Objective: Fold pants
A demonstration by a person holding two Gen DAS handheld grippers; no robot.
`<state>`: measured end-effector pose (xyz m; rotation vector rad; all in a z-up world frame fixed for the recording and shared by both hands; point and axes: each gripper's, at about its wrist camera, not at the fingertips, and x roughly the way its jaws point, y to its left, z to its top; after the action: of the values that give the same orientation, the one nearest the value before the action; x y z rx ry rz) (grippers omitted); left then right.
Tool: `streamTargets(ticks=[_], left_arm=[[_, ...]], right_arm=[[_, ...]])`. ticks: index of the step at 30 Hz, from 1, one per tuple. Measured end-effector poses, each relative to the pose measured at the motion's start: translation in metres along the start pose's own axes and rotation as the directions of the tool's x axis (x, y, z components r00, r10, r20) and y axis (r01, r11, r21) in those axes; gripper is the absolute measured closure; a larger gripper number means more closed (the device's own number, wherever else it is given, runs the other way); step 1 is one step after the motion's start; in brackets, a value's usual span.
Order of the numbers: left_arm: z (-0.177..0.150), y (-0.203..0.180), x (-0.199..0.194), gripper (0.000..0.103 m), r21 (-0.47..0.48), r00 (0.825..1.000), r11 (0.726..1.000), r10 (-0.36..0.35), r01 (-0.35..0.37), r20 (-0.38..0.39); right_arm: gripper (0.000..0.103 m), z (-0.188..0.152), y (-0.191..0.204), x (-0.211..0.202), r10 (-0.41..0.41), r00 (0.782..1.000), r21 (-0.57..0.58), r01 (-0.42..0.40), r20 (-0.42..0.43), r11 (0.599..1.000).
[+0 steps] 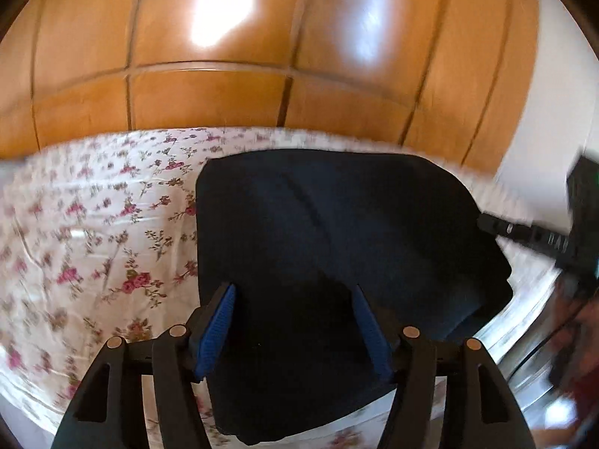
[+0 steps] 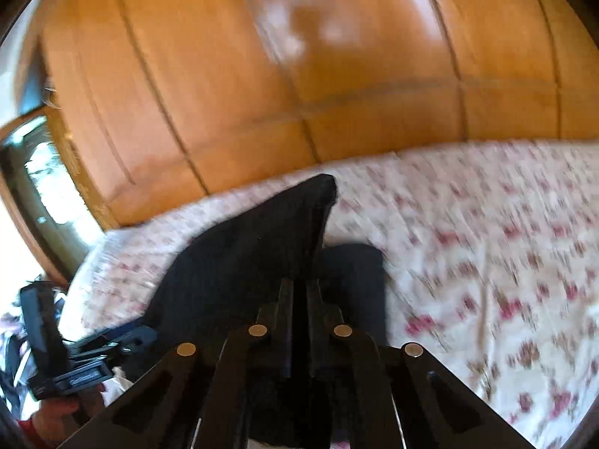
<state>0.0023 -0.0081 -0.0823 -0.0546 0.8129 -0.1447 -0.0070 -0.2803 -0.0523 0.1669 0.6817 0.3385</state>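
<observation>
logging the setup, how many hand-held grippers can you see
2. The left hand-held gripper hangs open over the dark pants; the right hand-held gripper is closed, pinching a raised fold of them.

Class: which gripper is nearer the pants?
Right. The right gripper is shut on the pants' edge, lifting it; the left gripper hovers open above them.

1. Our right gripper (image 2: 299, 288) has its fingers pressed together on a fold of the dark pants (image 2: 262, 232), lifting it into a peak.
2. The pants lie on a floral bedsheet (image 2: 486, 243).
3. Our left gripper (image 2: 123, 336) sits at lower left, beside the cloth.
4. An orange wooden wardrobe (image 2: 299, 75) stands behind.
</observation>
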Motion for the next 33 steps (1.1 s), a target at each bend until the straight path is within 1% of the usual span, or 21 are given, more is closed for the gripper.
streamTargets(ticks=[1,2,3,4,5,6,8,10,11,13,14,16,18,20,21,24,27,29,31,32,33], left_arm=[[-0.004,-0.006,0.003,0.038,0.046,0.999,0.998,0.034,-0.034,0.003],[-0.01,-0.013,0.004,0.037,0.094,0.997,0.993,0.064,-0.067,0.032],[-0.013,-0.016,0.004,0.037,0.107,0.996,0.991,0.078,-0.083,0.052],[-0.015,-0.016,0.004,0.037,0.108,0.995,0.99,0.083,-0.09,0.063],[-0.015,-0.015,0.004,0.037,0.096,0.995,0.992,0.077,-0.083,0.064],[-0.014,-0.011,0.003,0.037,0.078,0.996,0.995,0.063,-0.067,0.056],[-0.008,-0.001,-0.002,0.037,0.029,0.999,0.999,0.016,-0.017,0.038],[0.001,0.012,-0.007,0.037,-0.037,0.999,0.999,-0.037,0.038,0.035],[0.005,0.019,-0.01,0.037,-0.072,0.998,0.996,-0.052,0.054,0.037],[0.014,0.031,-0.017,0.037,-0.122,0.997,0.991,-0.054,0.06,0.051],[0.018,0.033,-0.019,0.037,-0.129,0.997,0.99,-0.052,0.059,0.058],[0.029,0.037,-0.02,0.037,-0.137,0.996,0.989,-0.038,0.048,0.078],[0.042,0.037,-0.015,0.037,-0.113,0.996,0.993,-0.03,0.039,0.079],[0.059,0.029,-0.004,0.037,-0.064,0.998,0.997,-0.027,0.03,0.052],[0.067,0.025,0.003,0.037,-0.041,0.999,0.998,-0.036,0.038,0.04],[0.088,0.018,0.026,0.037,-0.026,0.999,0.999,-0.039,0.038,-0.009],[0.101,0.01,0.048,0.037,-0.006,0.998,1.0,-0.029,0.029,-0.049],[0.103,0.003,0.068,0.037,0.029,0.996,0.999,-0.023,0.026,-0.088],[0.099,-0.001,0.088,0.037,0.056,0.991,0.998,0.019,-0.012,-0.13],[0.096,-0.002,0.098,0.037,0.06,0.989,0.998,0.023,-0.015,-0.146],[0.094,-0.003,0.105,0.036,0.06,0.989,0.998,0.025,-0.016,-0.149]], right_arm=[[0.1,-0.008,-0.007,0.009,-0.013,0.999,0.023,0.014,-0.047,1.0],[0.1,-0.017,-0.015,0.021,-0.015,0.996,0.047,0.019,-0.092,0.999],[0.1,-0.026,-0.022,0.029,-0.007,0.994,0.068,0.015,-0.113,0.998],[0.1,-0.03,-0.025,0.033,0.004,0.995,0.08,0.004,-0.1,0.997],[0.1,-0.032,-0.026,0.033,0.011,0.996,0.084,-0.004,-0.083,0.996],[0.1,-0.031,-0.025,0.033,0.002,0.996,0.073,0.004,-0.086,0.997],[0.099,-0.027,-0.02,0.031,-0.011,0.996,0.051,0.016,-0.089,0.999],[0.097,-0.024,-0.017,0.025,-0.006,0.996,0.063,0.011,-0.085,0.998],[0.097,-0.019,-0.016,0.022,-0.008,0.997,0.067,0.014,-0.083,0.998],[0.097,-0.011,-0.014,0.013,-0.018,0.998,0.06,0.022,-0.056,0.998],[0.096,-0.006,-0.01,0.008,-0.018,0.999,0.046,0.019,-0.036,0.999],[0.093,0.005,0.001,0.003,-0.009,1.0,-0.001,0.009,-0.01,1.0],[0.081,0.016,0.016,0.003,-0.004,1.0,-0.062,0.004,0.006,0.998],[0.077,0.028,0.031,0.011,0.016,1.0,-0.117,-0.014,0.011,0.993],[0.077,0.034,0.039,0.018,0.022,1.0,-0.14,-0.022,-0.001,0.99],[0.077,0.049,0.058,0.046,0.023,0.998,-0.201,-0.036,-0.064,0.979],[0.077,0.056,0.067,0.073,0.017,0.995,-0.234,-0.04,-0.102,0.971],[0.077,0.055,0.065,0.09,-0.033,0.991,-0.257,-0.002,-0.132,0.967],[0.078,0.052,0.056,0.106,-0.118,0.979,-0.276,0.069,-0.164,0.959],[0.081,0.05,0.048,0.113,-0.153,0.973,-0.27,0.103,-0.174,0.957],[0.084,0.047,0.038,0.117,-0.147,0.973,-0.244,0.102,-0.177,0.965]])
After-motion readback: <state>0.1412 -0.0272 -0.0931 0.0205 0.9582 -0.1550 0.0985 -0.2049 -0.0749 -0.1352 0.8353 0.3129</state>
